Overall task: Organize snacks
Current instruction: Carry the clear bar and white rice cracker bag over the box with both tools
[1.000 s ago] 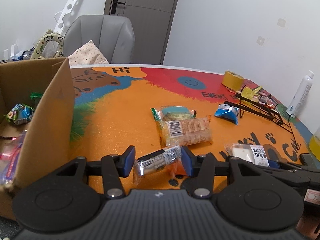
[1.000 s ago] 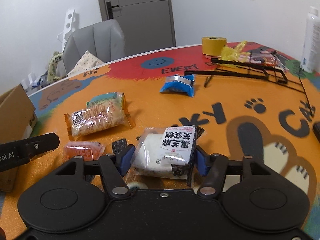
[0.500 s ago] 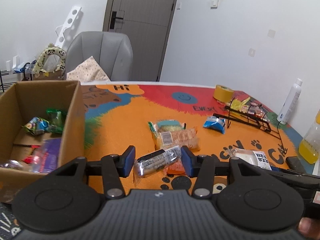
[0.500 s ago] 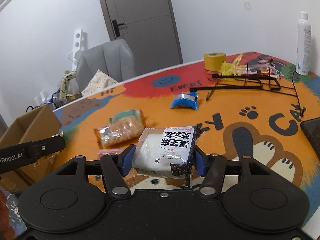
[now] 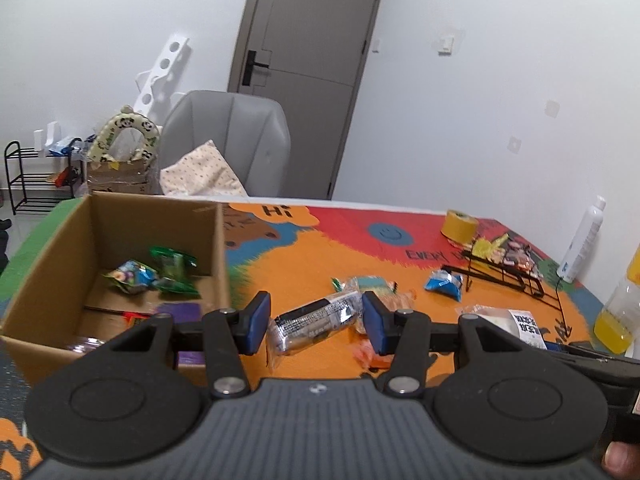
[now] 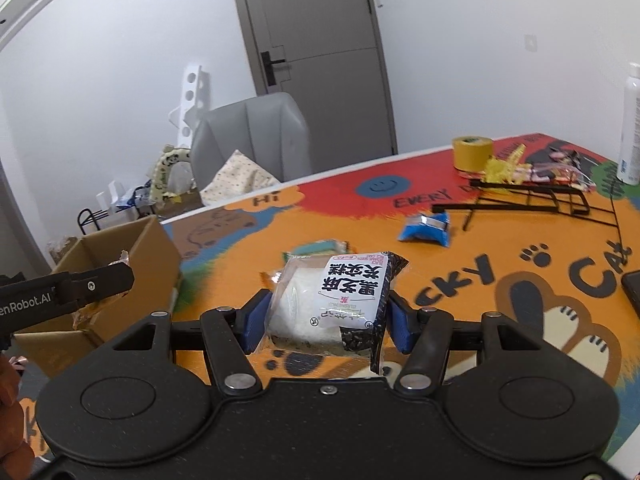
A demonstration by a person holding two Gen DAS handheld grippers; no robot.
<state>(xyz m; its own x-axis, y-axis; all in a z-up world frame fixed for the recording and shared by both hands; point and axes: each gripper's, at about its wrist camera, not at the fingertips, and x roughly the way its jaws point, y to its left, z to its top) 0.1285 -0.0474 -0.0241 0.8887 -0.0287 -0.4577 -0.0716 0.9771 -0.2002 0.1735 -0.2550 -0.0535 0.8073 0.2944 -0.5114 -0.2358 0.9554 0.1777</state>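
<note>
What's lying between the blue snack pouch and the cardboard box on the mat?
In the right wrist view, only the stacked cracker packs lie between the blue pouch and the cardboard box.

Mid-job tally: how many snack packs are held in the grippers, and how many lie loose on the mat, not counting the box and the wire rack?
Held: 2 (silver-black pack, rice-cake pack)
Lying loose: 4 (blue pack, teal pack, cracker pack, orange pack)
Total: 6
</note>
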